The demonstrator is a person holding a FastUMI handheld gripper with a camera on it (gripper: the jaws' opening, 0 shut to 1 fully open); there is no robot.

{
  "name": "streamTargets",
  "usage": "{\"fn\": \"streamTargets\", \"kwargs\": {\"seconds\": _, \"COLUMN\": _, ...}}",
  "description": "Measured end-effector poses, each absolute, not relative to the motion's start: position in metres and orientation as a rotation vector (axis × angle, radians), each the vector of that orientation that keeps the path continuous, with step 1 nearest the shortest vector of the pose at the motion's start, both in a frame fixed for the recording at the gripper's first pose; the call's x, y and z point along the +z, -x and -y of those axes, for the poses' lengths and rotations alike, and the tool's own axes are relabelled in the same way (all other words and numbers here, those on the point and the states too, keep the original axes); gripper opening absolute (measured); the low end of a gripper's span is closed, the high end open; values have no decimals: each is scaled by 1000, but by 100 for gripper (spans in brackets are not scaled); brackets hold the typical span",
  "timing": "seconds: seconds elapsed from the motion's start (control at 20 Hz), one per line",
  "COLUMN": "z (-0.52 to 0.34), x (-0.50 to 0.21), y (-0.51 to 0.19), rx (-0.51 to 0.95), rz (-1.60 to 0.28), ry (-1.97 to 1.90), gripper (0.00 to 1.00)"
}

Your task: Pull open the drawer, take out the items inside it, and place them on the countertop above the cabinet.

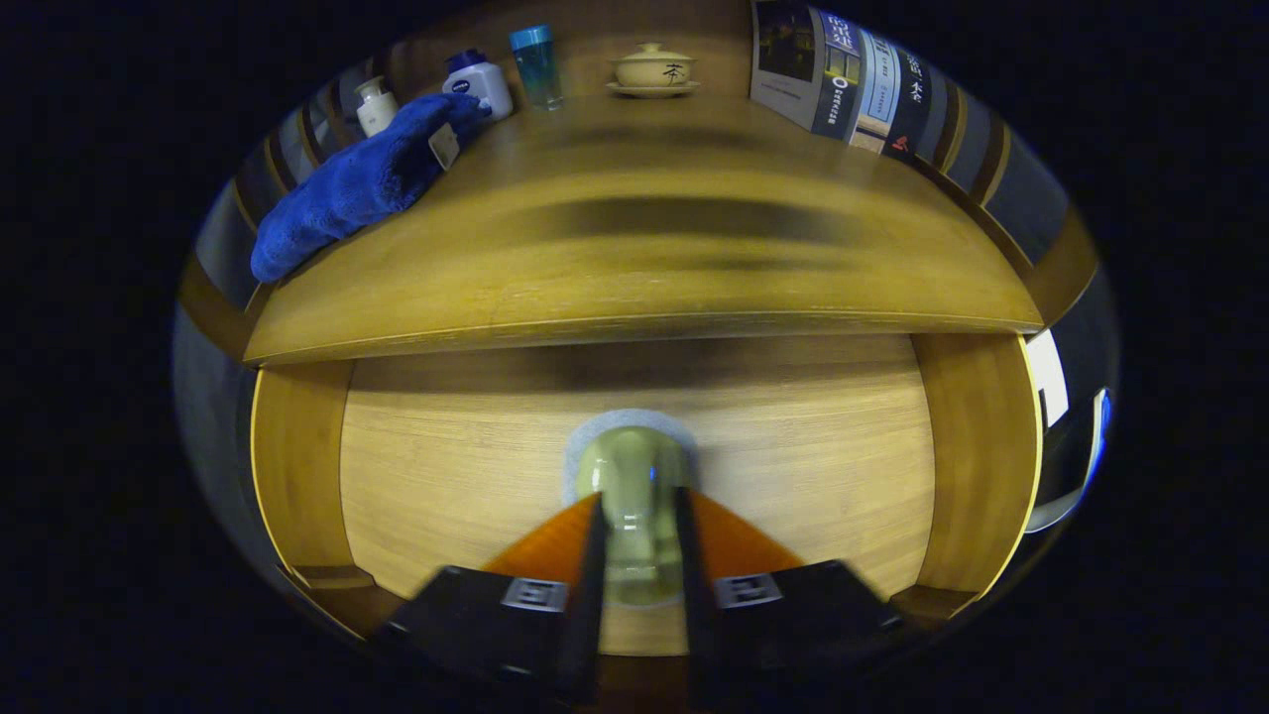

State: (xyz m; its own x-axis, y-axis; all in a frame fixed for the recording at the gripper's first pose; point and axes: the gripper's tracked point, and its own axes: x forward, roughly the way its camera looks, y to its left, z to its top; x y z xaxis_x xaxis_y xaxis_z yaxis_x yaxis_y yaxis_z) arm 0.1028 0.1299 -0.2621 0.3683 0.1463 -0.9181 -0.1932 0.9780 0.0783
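A wooden drawer front [476, 466] faces me under the countertop [644, 258] of the cabinet. In its middle sits a pale round knob [633, 466] on a grey backing. My gripper [639, 526] has both fingers pressed on the sides of the knob's neck, one on each side. The drawer's inside is hidden behind its front.
On the countertop lie a blue towel [357, 183] at the left, and behind it a small white bottle [375, 104], a white jar with a blue cap [479, 81], a blue cup [536, 64] and a lidded tea bowl [652, 69]. Books [843, 79] stand at the right.
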Motion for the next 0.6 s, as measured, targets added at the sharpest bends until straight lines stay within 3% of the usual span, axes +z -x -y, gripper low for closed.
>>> {"fn": "streamTargets", "kwargs": {"seconds": 0.05, "z": -131, "x": -261, "y": -101, "rx": 228, "rz": -1178, "ry": 54, "gripper": 24}}
{"fn": "streamTargets", "kwargs": {"seconds": 0.6, "z": -128, "x": -202, "y": -78, "rx": 252, "rz": -1117, "ry": 33, "gripper": 24}}
